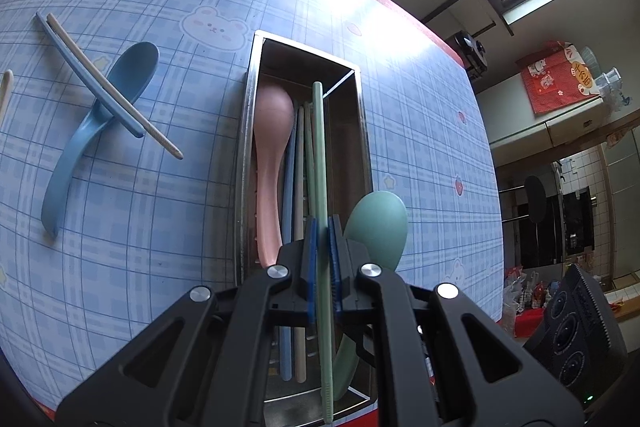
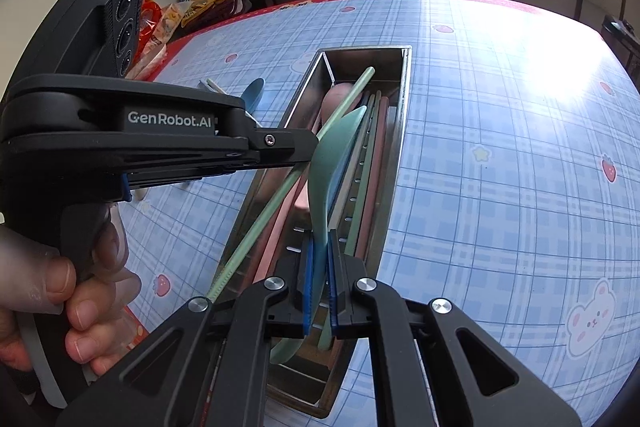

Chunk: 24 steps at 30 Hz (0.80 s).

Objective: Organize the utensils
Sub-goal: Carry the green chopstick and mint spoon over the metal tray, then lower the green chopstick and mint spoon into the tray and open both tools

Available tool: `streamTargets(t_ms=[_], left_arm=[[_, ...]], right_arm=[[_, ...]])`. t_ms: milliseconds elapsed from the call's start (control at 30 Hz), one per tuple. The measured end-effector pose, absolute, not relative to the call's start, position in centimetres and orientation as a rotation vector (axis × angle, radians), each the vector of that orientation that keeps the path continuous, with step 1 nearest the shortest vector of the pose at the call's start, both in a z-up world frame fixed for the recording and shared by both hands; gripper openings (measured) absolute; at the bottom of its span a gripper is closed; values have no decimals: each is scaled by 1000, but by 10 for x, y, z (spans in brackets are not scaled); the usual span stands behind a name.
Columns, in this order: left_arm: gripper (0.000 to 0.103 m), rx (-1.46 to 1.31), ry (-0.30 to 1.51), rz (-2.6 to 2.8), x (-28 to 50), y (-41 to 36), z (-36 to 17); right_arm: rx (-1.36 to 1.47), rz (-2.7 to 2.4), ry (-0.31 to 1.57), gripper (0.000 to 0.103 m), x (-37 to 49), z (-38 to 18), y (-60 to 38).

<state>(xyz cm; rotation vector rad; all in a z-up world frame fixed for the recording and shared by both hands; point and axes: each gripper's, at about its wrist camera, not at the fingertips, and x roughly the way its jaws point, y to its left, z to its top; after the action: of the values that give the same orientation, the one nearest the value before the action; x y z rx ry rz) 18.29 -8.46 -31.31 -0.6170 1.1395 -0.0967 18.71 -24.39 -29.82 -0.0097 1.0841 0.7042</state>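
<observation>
Chopstick and spoon are both in transit over the metal tray (image 1: 362, 131): the left gripper (image 1: 322, 227) has its blue pads pinched narrow on a green chopstick (image 1: 320, 155), which runs lengthwise above the tray, and the right gripper (image 2: 319, 263) is clamped on the handle of a green spoon (image 2: 332, 155), its bowl raised over the tray's middle. The step in hand looks like stowing these two pieces alongside what already lies inside, a pink spoon (image 1: 270, 147) and several chopsticks in blue, beige and green. Next, each piece probably needs lowering until it lies flat and parallel to the long walls before the jaws part; in the right wrist view the green chopstick (image 2: 280, 187) crosses the tray at a slant, one end out past the near left wall, so it would need turning in line first. Room is tight: the tray is narrow, its steel walls stand upright, and the two grippers work close to each other over it, so one should likely go first. Outward on the checked tablecloth (image 1: 160, 227), well apart from the tray, a blue spoon (image 1: 100, 123) lies with a blue and a beige chopstick (image 1: 100, 79) crossed over it, and one more beige piece (image 1: 5, 95) shows at the left edge, all yet to be collected.
</observation>
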Motion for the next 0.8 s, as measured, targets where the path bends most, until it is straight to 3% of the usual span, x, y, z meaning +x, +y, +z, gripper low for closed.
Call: streamTargets(t_ms=[500, 533, 600, 733, 800], left_arm=[[10, -553, 1186, -63, 206, -104, -321], [12, -561, 1182, -62, 206, -104, -319], [30, -603, 1157, -80, 204, -101, -312], [38, -587, 1081, -98, 193, -92, -286], [49, -570, 1039, -89, 187, -84, -273]], right_arm=[[5, 715, 1095, 9, 187, -310, -245], [20, 720, 1088, 9, 187, -308, -247], [50, 728, 1079, 12, 188, -303, -252], [102, 726, 1023, 26, 186, -287, -264], [119, 715, 997, 35, 183, -280, -270]])
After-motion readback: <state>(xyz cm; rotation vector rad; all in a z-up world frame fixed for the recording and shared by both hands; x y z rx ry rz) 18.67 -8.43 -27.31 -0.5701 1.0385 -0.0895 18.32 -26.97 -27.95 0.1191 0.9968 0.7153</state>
